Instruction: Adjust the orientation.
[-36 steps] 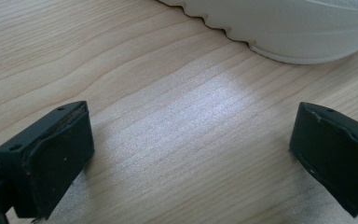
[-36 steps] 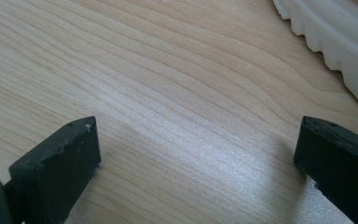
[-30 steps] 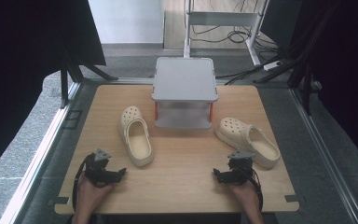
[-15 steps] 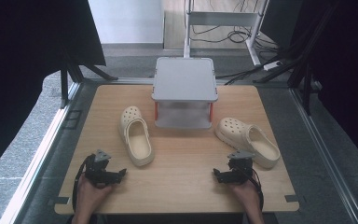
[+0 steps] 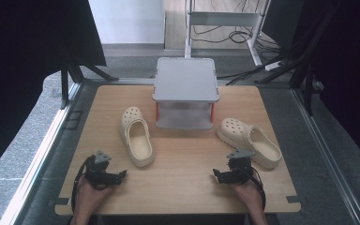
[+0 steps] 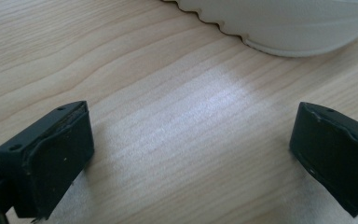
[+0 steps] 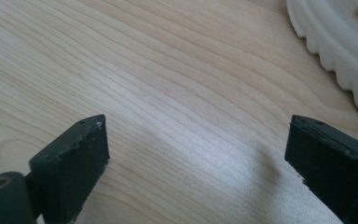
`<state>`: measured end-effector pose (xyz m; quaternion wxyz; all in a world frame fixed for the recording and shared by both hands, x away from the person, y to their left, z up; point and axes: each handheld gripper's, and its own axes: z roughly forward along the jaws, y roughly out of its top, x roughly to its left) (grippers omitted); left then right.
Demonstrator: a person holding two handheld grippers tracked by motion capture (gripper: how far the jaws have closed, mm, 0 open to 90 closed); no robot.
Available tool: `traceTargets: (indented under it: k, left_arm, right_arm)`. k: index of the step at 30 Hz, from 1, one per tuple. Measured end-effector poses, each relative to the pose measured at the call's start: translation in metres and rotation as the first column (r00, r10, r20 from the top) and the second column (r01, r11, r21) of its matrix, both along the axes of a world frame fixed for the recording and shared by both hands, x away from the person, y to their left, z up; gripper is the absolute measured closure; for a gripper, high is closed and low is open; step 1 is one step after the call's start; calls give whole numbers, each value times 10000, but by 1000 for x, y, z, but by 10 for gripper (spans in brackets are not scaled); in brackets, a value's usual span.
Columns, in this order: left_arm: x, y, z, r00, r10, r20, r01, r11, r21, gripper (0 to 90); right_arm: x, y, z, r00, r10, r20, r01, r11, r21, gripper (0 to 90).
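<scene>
High view first: barely anything has changed over the last second. Both cream foam clogs sit exactly where they did, the grey two-tier shoe rack (image 5: 185, 91) hasn't budged, and both hands stay parked at the near edge of the light wooden surface (image 5: 183, 164). The one real change is on the right tongs (image 5: 225, 175): the jaws have just been closing a little, with nothing between them, and they are still wide apart over bare wood in the right gripper view (image 7: 196, 154). The left tongs (image 5: 115, 176) stand wide apart too, nothing held, same story in the left gripper view (image 6: 191, 154).

My read: the work hasn't started, this is just a warm-up twitch before reaching for a shoe. Presumably both clogs are headed for the rack, though that's a guess.

Orientation of the shoes:
- The left cream clog (image 5: 136, 136) lies just left of the rack, sole down, long axis running mostly away from the person, with a slight slant. Its perforated toe points to the far side and its heel opening comes toward the left tongs; its scalloped sole edge (image 6: 279, 23) peeks in at the top of the left gripper view.
- The right cream clog (image 5: 248, 141) lies just right of the rack, on a diagonal. The toe aims far-left toward the rack and the heel near-right. It's close beside the right tongs, not touching, and its ridged edge (image 7: 335, 46) shows in the right gripper view.
</scene>
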<state>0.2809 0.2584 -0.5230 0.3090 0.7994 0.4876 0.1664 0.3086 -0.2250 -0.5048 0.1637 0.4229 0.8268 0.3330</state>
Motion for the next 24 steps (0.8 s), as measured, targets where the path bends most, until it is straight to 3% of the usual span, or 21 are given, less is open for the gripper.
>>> traceTargets:
  k: [9,14,24]
  left_arm:
    - [-6,9,0,10000,-7,0,7,10000,-7,0]
    - [-8,15,0,10000,48,-2,-48,10000,0,0]
    - [-8,17,0,10000,3,-7,-3,10000,25,0]
  right_arm:
    - [9,12,18,9968,798,-61,-797,9967,148,22]
    - [20,32,35,9907,1360,11,-1360,9904,257,25]
    - [44,74,55,9881,1504,-311,-1487,9876,513,56]
